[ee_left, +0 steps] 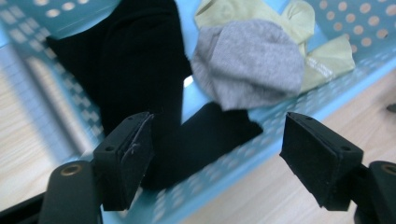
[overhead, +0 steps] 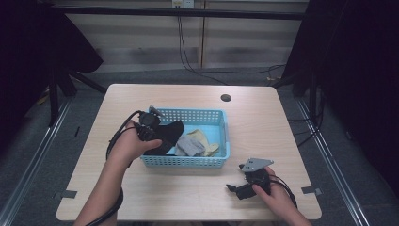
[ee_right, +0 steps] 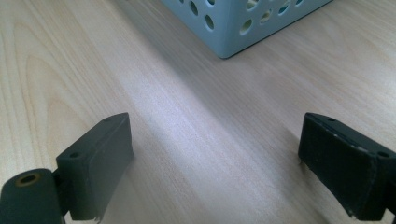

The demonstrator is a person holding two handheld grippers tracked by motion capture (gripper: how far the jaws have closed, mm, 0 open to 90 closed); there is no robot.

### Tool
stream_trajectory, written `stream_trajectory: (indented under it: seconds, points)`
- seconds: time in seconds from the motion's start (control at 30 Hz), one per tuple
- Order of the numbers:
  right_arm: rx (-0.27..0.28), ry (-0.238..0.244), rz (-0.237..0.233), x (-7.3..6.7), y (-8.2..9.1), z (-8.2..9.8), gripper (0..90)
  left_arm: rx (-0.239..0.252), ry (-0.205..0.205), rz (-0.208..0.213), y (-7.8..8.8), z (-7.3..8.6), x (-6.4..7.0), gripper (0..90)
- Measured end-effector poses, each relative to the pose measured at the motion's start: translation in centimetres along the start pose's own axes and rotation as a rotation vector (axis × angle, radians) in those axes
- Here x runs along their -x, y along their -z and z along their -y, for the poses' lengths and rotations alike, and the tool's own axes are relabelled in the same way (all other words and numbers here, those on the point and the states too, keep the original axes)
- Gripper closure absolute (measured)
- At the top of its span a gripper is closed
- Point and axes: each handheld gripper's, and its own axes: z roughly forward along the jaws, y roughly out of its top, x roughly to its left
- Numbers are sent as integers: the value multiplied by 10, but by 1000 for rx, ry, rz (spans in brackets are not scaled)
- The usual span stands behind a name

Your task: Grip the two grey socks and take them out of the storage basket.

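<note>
The left gripper (ee_left: 215, 158), jaws apart and empty, hangs over the near-left rim of the blue basket (overhead: 225, 155) at mid-frame in the high view. Just beyond its jaws a black sock (ee_left: 140, 79) drapes over that rim; a grey sock (ee_left: 252, 60) and a yellow sock (ee_left: 327, 56) lie inside. The right gripper (ee_right: 215, 158), also apart and empty, sits low over the table (ee_right: 196, 116) at lower right, near the basket's corner.

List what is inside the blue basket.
The blue basket holds a black sock, a grey sock and a pale yellow-green sock partly under the grey one. Anything beneath them is covered.
</note>
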Motion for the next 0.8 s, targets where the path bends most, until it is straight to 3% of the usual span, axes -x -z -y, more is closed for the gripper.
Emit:
stream_trajectory:
  seconds: [0.1, 0.3, 0.5, 0.57, 0.8]
  points:
    - [-1, -2, -1, 0, 0, 0, 96, -10, 15, 25, -15, -15, 5, 255]
    - [-1, -2, -1, 0, 0, 0, 96, -31, 23, 36, -34, -30, 15, 264]
    - [-1, -2, -1, 0, 0, 0, 96, -30, 17, 37, -51, -35, 22, 266]
    - [-1, -2, -1, 0, 0, 0, 96, -42, -2, 39, -62, -35, 27, 266]
    - [-1, -1, -1, 0, 0, 0, 96, -65, -1, 43, -75, -35, 32, 253]
